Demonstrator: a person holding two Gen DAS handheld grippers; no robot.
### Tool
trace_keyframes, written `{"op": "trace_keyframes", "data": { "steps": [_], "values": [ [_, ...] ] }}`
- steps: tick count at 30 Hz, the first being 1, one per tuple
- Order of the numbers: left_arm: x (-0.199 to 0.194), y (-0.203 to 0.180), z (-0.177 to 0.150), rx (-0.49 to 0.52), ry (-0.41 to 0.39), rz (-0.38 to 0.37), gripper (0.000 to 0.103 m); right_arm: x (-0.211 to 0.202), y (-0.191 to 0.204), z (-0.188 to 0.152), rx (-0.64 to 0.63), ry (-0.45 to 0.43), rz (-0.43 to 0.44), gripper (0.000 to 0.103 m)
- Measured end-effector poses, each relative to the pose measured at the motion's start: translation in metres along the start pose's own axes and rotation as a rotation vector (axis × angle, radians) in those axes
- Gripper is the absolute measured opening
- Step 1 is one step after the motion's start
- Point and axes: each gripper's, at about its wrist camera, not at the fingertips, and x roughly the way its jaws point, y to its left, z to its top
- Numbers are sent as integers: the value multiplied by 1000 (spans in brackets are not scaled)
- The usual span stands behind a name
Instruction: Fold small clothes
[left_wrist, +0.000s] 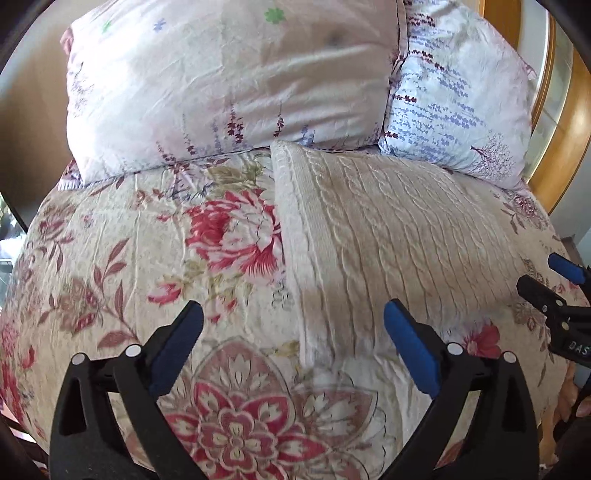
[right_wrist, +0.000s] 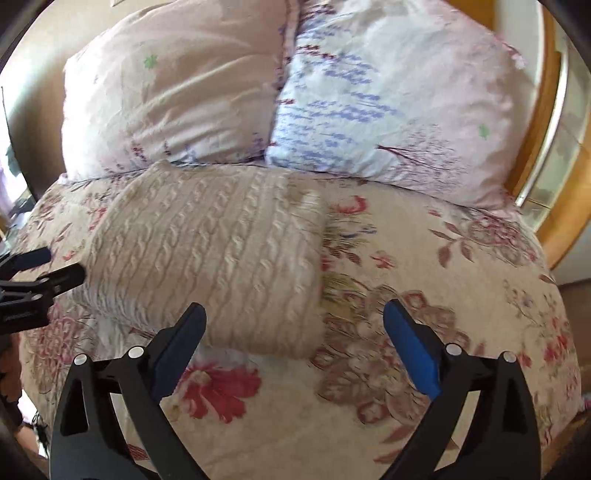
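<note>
A cream cable-knit sweater (left_wrist: 388, 236) is lying folded into a rough rectangle on a floral bedspread (left_wrist: 129, 266). In the left wrist view it is filling the centre and right of the frame, its long axis running from the lower middle up toward the pillows, with a thick ribbed folded edge along its left side. The knitted cables are running along that same length. Its far end is touching or just reaching the foot of the two pillows: a pale pink pillow (left_wrist: 229, 81) at upper left and a lavender-print pillow (left_wrist: 454, 103) at upper right.

In the right wrist view the sweater (right_wrist: 214, 251) is sitting left of centre, tilting from the lower right corner near the frame's middle up toward the upper left, where it is meeting the pink pillow (right_wrist: 173, 92).

The left gripper (left_wrist: 293, 345) is standing wide apart over the sweater's near left edge, with nothing pinched between its blue pads. The right gripper (right_wrist: 295, 347) is likewise spread wide, hovering over the sweater's near right corner and gripping nothing. A wooden headboard (left_wrist: 554, 155) is curving along the right edge.
</note>
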Motion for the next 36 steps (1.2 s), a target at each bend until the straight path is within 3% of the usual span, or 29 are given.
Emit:
{"op": "trace_keyframes", "data": {
  "steps": [6, 17, 30, 36],
  "values": [
    [-3, 0, -22, -5, 16, 10, 100, 4, -7, -18, 92, 69, 17, 100],
    [5, -20, -40, 52, 64, 60, 100, 20, 7, -37, 101, 167, 38, 100],
    [23, -18, -46, 1, 131, 47, 100, 25, 16, -44, 55, 182, 28, 100],
    [25, -22, -47, 18, 119, 57, 101, 26, 20, -48, 36, 173, 16, 102]
  ]
}}
